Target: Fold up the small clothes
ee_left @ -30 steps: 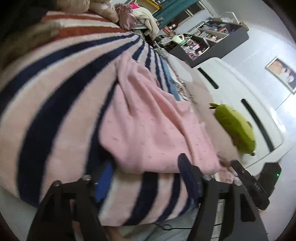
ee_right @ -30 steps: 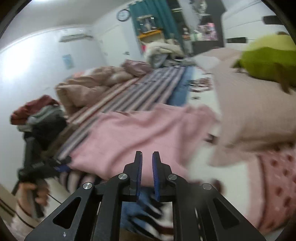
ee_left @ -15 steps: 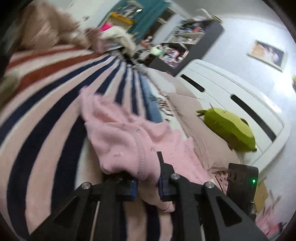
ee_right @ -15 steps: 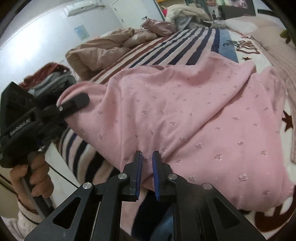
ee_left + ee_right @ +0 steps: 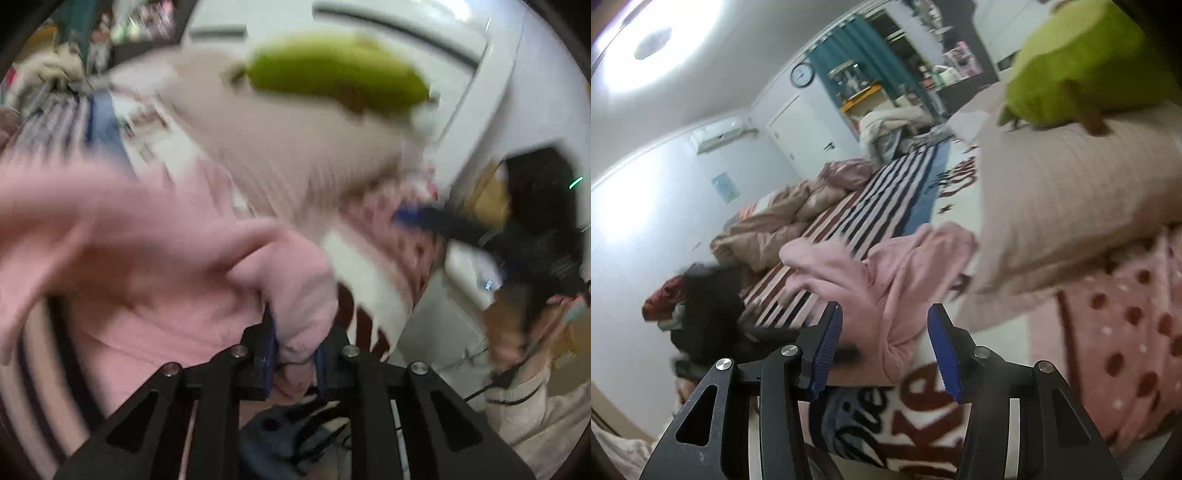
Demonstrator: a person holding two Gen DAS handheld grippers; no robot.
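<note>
Between the blue pads of the left gripper [image 5: 295, 356] a thick, rounded fold of the pink knit garment [image 5: 159, 258] is pinched, the jaws drawn nearly together on the bunched edge, and the rest of the cloth trails away to the left of the jaws over the striped blanket [image 5: 871, 206]. The right gripper [image 5: 886, 350] has just been opening: its jaws now stand moderately apart, and a twisted hanging tail of the same garment shows between them, though neither pad presses on it, so it has hold of nothing. Beyond the right jaws the garment lies crumpled rather than flat, heaped on the blanket just beside the beige pillow [image 5: 1071, 206], with the green plush toy [image 5: 1086, 62] resting on top of that pillow, well above the jaws. The garment looks light, soft and limp (it sags and wrinkles wherever it is unsupported), so it will likely drape, stretch and slide over the fleecy blanket rather than keep any shape. A single pinch lets it swing and twist; taking it at two corners of a hem or seam, where the knit is doubled and firmer, should keep an edge taut enough to lay down straight. The left view is heavily blurred, so finer detail of the fabric there cannot be made out.
</note>
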